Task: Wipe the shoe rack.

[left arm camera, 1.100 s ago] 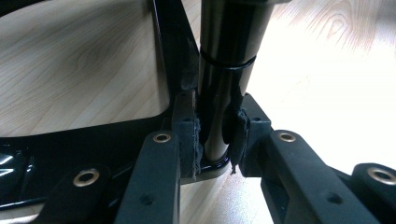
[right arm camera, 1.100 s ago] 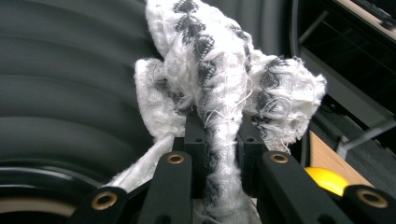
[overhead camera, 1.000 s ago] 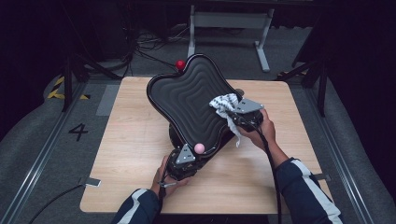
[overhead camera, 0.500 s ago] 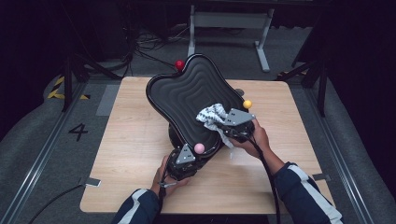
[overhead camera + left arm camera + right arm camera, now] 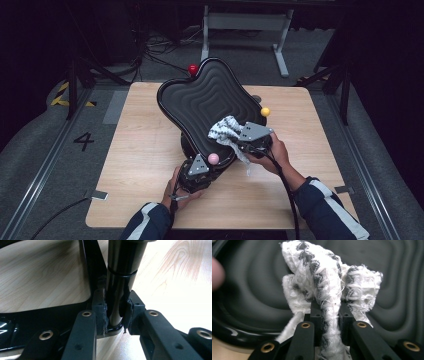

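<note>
Steadying things at the near left, the left gripper (image 5: 198, 167) is clamped on the glossy black post (image 5: 117, 290) under the big black ribbed seat pan (image 5: 205, 102), pads squeezed against it from both sides in the left gripper view. That pan stands tilted up on the wooden surface (image 5: 140, 145), toward its middle. It looks rigid and top-heavy, its gloss slick, so I'd say the post is the sensible place to hold it, low and firm.

Across to the right, the right gripper (image 5: 248, 140) has its jaws pinched narrow on a white patterned cloth (image 5: 225, 130), bunched and pressed against the pan's lower right ribs. The cloth is soft, light and frayed (image 5: 329, 287); gripped at its gathered middle, the loose tail hangs free. It should drag easily over the ridges, though threads could snag on the rim.
</note>
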`<state>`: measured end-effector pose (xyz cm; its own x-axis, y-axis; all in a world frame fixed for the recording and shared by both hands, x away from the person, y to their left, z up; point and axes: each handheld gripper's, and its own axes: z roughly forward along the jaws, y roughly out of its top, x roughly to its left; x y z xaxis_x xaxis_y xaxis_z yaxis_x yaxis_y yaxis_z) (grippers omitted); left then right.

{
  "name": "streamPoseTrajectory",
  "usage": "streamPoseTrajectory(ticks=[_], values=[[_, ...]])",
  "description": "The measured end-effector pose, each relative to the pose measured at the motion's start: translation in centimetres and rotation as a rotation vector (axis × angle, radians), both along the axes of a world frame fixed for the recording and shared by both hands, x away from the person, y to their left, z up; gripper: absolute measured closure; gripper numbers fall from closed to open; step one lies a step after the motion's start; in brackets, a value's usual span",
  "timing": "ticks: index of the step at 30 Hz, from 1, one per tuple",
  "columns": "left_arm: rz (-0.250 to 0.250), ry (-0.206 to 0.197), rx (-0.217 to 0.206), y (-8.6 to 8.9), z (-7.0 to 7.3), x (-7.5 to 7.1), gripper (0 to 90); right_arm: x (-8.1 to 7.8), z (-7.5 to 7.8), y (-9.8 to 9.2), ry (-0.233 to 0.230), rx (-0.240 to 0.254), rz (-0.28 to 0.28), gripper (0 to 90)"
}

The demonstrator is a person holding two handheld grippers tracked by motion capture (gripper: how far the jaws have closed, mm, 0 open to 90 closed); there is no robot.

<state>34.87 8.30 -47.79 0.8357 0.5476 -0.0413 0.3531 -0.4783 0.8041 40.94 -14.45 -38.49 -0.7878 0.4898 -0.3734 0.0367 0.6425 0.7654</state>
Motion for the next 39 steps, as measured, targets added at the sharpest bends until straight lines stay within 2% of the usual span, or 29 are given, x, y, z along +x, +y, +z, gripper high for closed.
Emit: streamPoseTrajectory(ticks=[5, 6, 7, 10, 11, 16, 20, 23, 25, 27, 28, 29, 30, 34, 35, 36, 39], values=[[0.000, 0.004, -0.009, 0.0, 0.0, 0.0, 73.5, 0.8, 0.3, -2.0, -0.016, 0.007, -0.108, 79.6], [-0.001, 0.006, -0.005, 0.1, 0.0, 0.0, 73.5, 0.8, 0.3, -2.0, -0.016, 0.007, -0.108, 79.6], [-0.001, 0.005, -0.005, 0.1, 0.0, 0.0, 73.5, 1.1, 0.2, -2.9, -0.010, 0.002, -0.138, 79.6], [-0.001, 0.005, -0.006, 0.1, 0.0, 0.0, 73.5, 1.4, 0.0, -3.8, -0.013, -0.003, -0.164, 79.5], [-0.001, 0.005, -0.006, 0.1, 0.0, 0.0, 73.6, 1.5, 0.0, -4.6, -0.025, -0.006, -0.187, 79.6], [-0.001, 0.005, -0.005, 0.1, 0.0, 0.0, 73.5, 1.9, -0.1, -6.4, -0.053, -0.021, -0.260, 79.6], [-0.002, 0.006, -0.006, 0.1, 0.0, 0.0, 73.5, 2.1, -0.3, -7.5, -0.022, 0.003, -0.273, 79.6], [-0.004, 0.006, -0.020, 0.1, 0.0, 0.1, 73.5, 2.0, -0.5, -7.7, -0.024, 0.012, -0.262, 79.7], [-0.004, 0.007, -0.014, 0.1, 0.0, 0.1, 73.5, 1.8, -0.5, -7.5, -0.020, 0.019, -0.248, 79.8], [-0.007, 0.005, -0.008, 0.0, 0.0, 0.1, 73.5, 1.3, -0.6, -6.8, -0.005, 0.027, -0.196, 79.7], [-0.007, 0.005, -0.008, 0.0, 0.0, 0.1, 73.6, 1.3, -0.6, -6.8, -0.005, 0.027, -0.196, 79.7], [-0.009, 0.001, -0.005, 0.0, 0.0, 0.1, 73.6, 0.8, -0.8, -6.0, 0.002, 0.023, -0.147, 79.7], [-0.009, 0.001, -0.005, 0.0, 0.0, 0.1, 73.6, 0.5, -0.9, -5.5, 0.007, 0.017, -0.129, 79.7], [0.003, -0.006, -0.008, -0.6, 0.0, 0.4, 73.7, 0.0, -1.2, -4.3, 0.003, -0.007, -0.095, 79.6], [0.007, -0.012, -0.004, -0.9, 0.0, 0.6, 73.8, -0.1, -1.3, -4.0, 0.021, 0.004, -0.062, 79.6], [0.007, -0.012, -0.004, -0.9, 0.0, 0.6, 73.8, -0.1, -1.3, -4.0, 0.021, 0.004, -0.062, 79.6], [0.006, -0.013, 0.003, -1.1, 0.0, 0.8, 73.8, -0.6, -1.2, -3.7, 0.029, 0.003, -0.009, 79.6]])
